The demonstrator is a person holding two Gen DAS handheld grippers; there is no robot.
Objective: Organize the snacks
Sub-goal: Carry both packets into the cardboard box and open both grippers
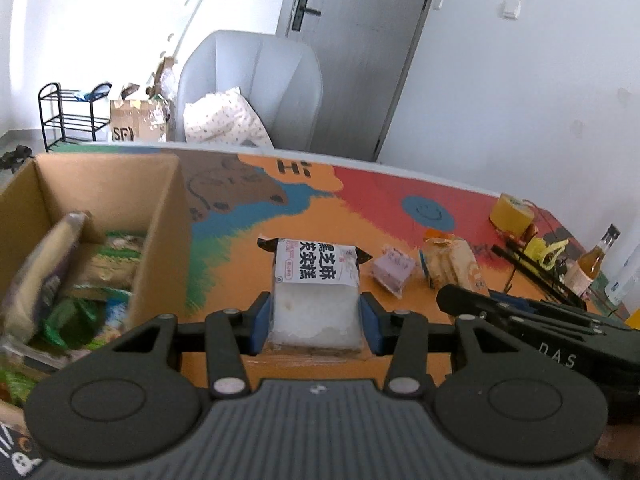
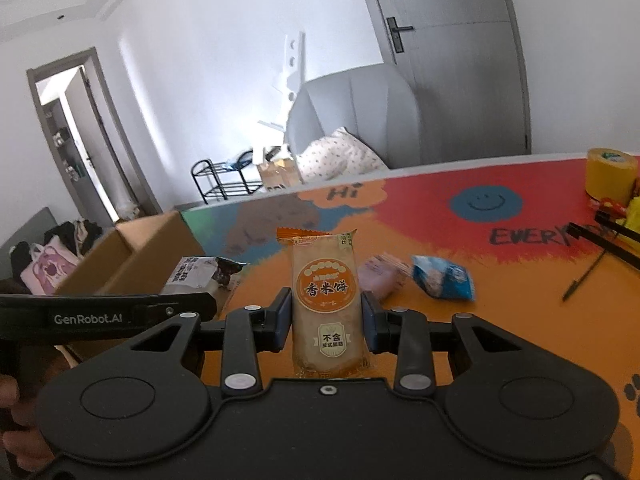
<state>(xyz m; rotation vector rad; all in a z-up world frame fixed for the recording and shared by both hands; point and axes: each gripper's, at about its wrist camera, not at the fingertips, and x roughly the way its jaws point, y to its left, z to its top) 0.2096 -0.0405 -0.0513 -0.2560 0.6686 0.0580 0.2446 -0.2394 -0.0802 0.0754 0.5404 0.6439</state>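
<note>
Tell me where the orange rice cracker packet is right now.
Centre of the right wrist view: the orange rice cracker packet stands upright, clamped in the right gripper, above the table.

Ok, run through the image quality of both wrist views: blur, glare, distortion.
Left wrist view: the cardboard box and the packets inside it smear with motion blur, the wall top left blows out white, and the door frame bows from the fisheye; the white cake packet stays sharp. Right wrist view: the orange rice cracker packet is crisp, the blue packet slightly blurred, and the table edge curves.
</note>
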